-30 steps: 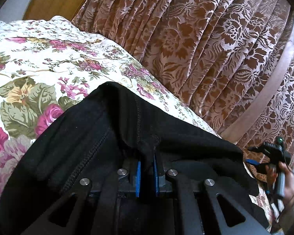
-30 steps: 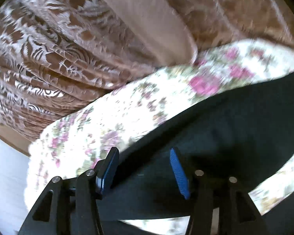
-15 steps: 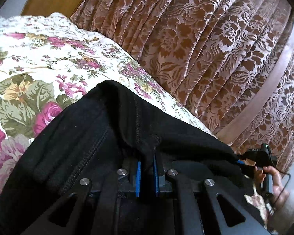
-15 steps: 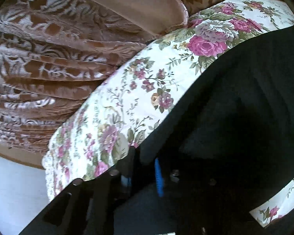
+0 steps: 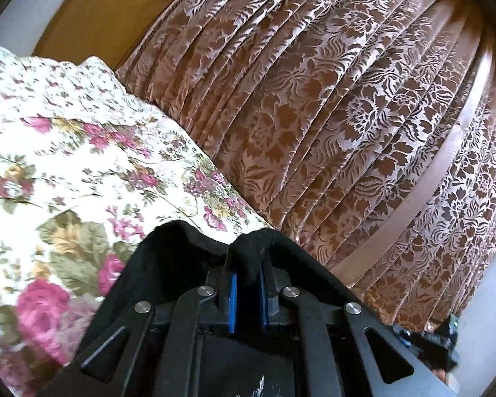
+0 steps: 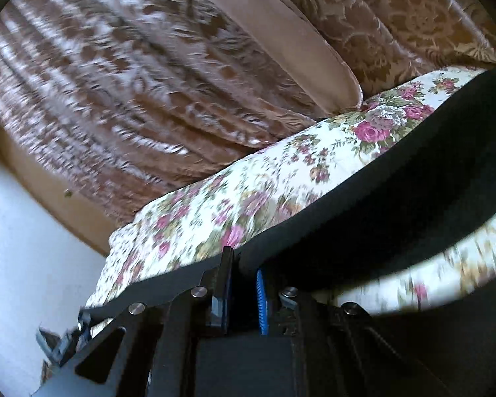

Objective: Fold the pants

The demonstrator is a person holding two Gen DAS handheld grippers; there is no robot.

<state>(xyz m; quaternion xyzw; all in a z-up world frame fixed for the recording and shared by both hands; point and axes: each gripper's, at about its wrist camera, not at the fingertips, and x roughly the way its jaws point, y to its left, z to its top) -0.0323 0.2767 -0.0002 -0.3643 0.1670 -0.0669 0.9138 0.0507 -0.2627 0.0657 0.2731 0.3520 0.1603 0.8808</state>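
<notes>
object: black pants (image 5: 182, 258) | material: dark, matte cloth (a stitched seam could not be made out) | state: bunched into a raised fold where pinched, an edge stretched taut in a long band (image 6: 396, 178) | position: lifted partly off the bed's floral cover

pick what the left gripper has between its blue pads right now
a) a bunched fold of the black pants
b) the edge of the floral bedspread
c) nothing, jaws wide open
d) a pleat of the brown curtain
a: in the left wrist view the left gripper has its pads closed on a bunched ridge of the black pants, with the floral bedspread and brown curtain lying beyond it.
</notes>
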